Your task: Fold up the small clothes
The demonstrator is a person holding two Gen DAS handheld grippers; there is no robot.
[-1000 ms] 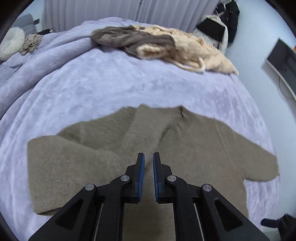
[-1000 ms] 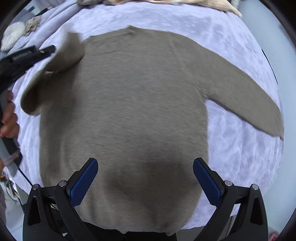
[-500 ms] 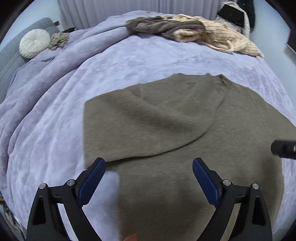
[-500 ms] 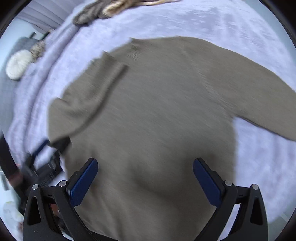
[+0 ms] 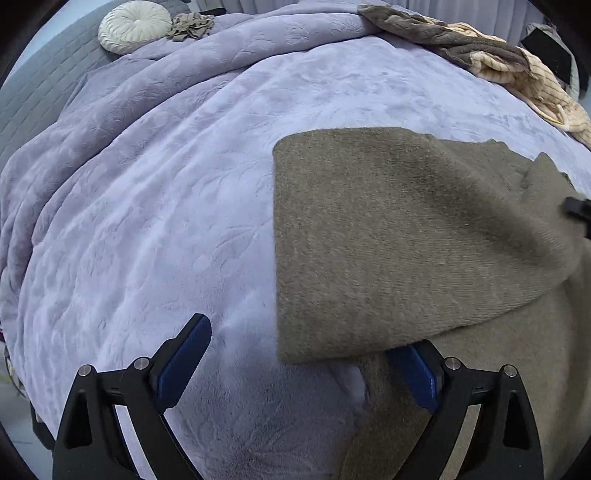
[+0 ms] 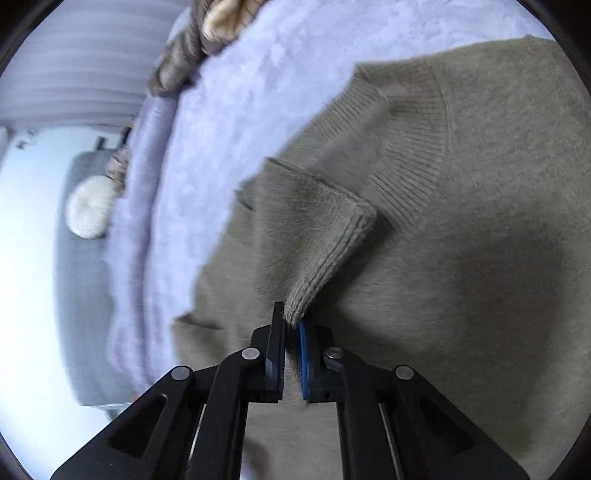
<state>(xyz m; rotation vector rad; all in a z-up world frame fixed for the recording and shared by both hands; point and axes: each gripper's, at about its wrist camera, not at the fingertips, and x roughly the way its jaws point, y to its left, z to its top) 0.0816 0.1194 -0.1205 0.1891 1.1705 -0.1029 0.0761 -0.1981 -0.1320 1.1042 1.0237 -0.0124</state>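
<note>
Sweater [image 5: 406,240]: lying on the bed [image 5: 166,184], sleeve folded across.
Left gripper [image 5: 306,365]: jaws spread, holding nothing.
Right gripper [image 6: 292,339]: jaws having just closed, pinching the cuff [image 6: 317,273].

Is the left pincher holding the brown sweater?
No, the left gripper is wide open, gripping nothing, beside the sweater's folded edge.

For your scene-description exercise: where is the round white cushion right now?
In the left wrist view the round white cushion sits at the top left, on the grey bed edge beyond the lilac blanket, beside a small crumpled cloth.
</note>
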